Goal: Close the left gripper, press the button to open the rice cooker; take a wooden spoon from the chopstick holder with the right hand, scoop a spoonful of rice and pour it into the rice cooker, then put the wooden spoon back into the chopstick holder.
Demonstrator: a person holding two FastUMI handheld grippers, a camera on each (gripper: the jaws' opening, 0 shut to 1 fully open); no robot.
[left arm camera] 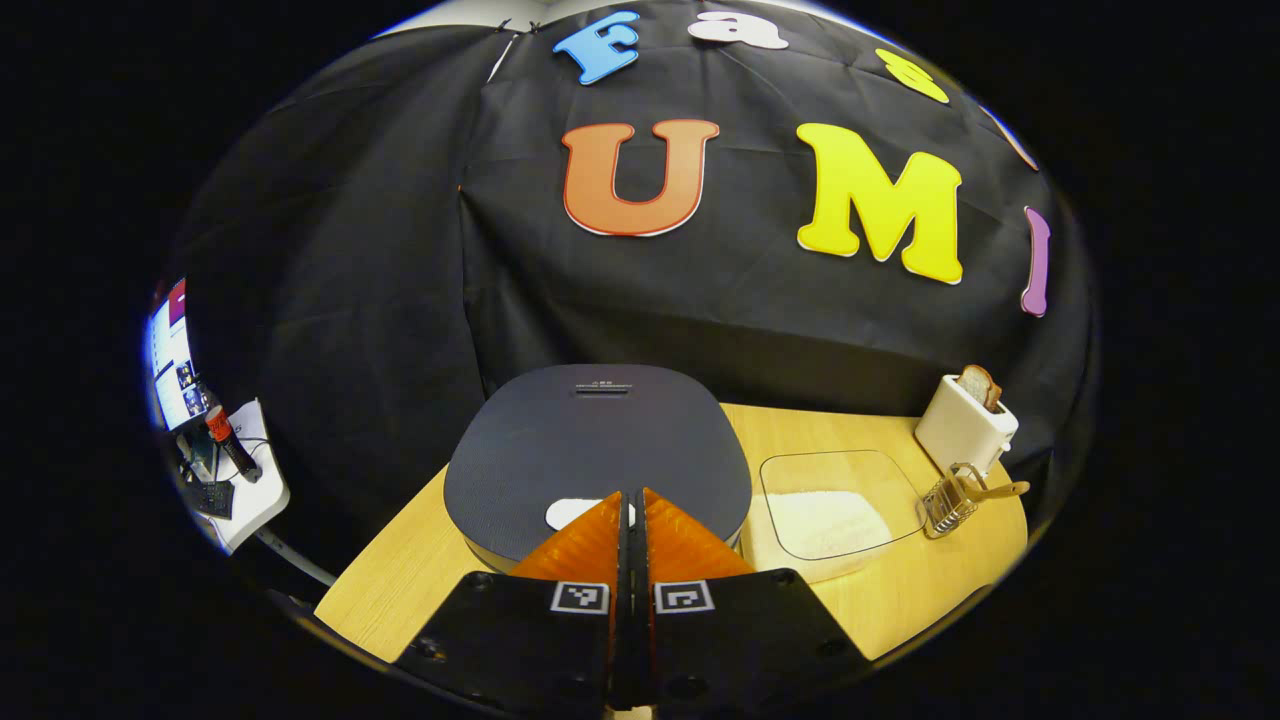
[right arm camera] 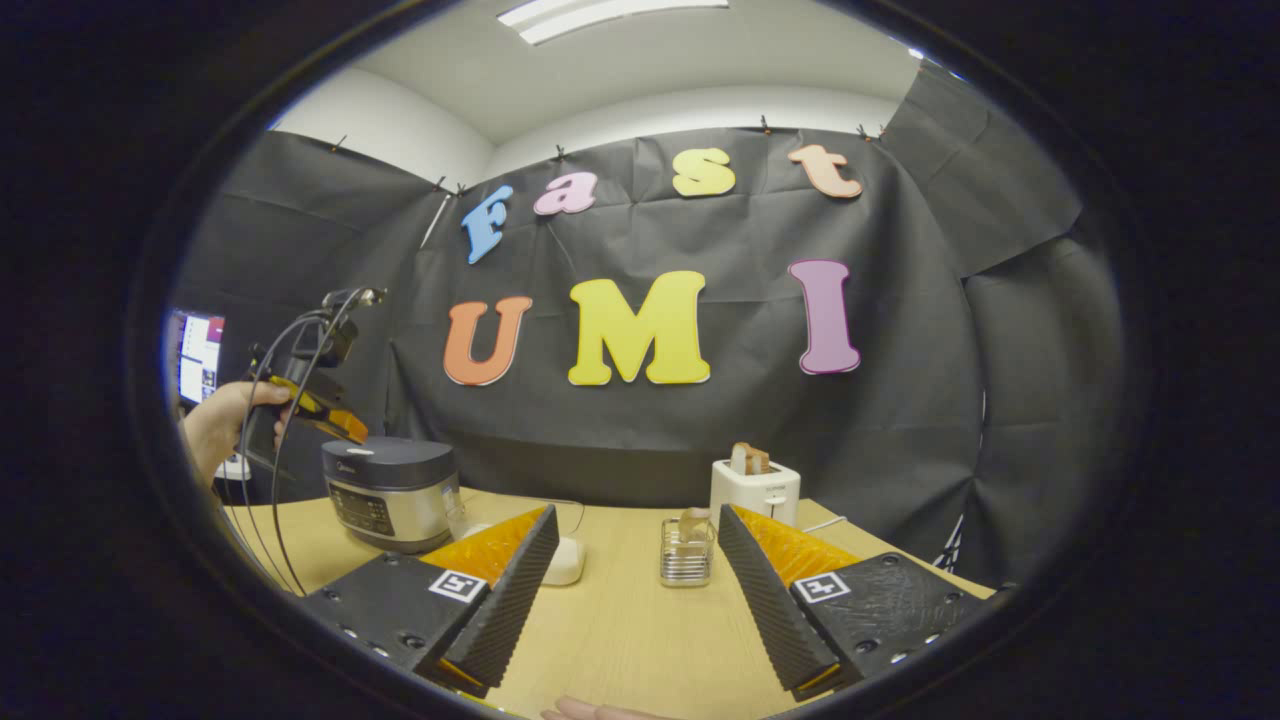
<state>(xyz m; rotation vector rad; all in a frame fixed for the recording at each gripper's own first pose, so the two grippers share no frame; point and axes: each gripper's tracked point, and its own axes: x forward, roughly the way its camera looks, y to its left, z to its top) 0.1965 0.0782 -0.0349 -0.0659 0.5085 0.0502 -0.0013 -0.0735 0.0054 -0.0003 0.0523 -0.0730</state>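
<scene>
Dark-lidded rice cooker [left arm camera: 597, 450], lid down, silver body.

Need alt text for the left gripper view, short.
The left hand-held gripper, fingers shut together, hovers above the white button on the closed dark oval rice cooker lid. To its right on the light wooden table sit a clear rice container, wire chopstick holder and white toaster.

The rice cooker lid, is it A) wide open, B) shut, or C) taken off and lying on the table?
B: in the left gripper view the rice cooker has its dark lid lying flat and shut, with the closed left hand-held gripper poised above the white button at the lid's front edge.
</scene>
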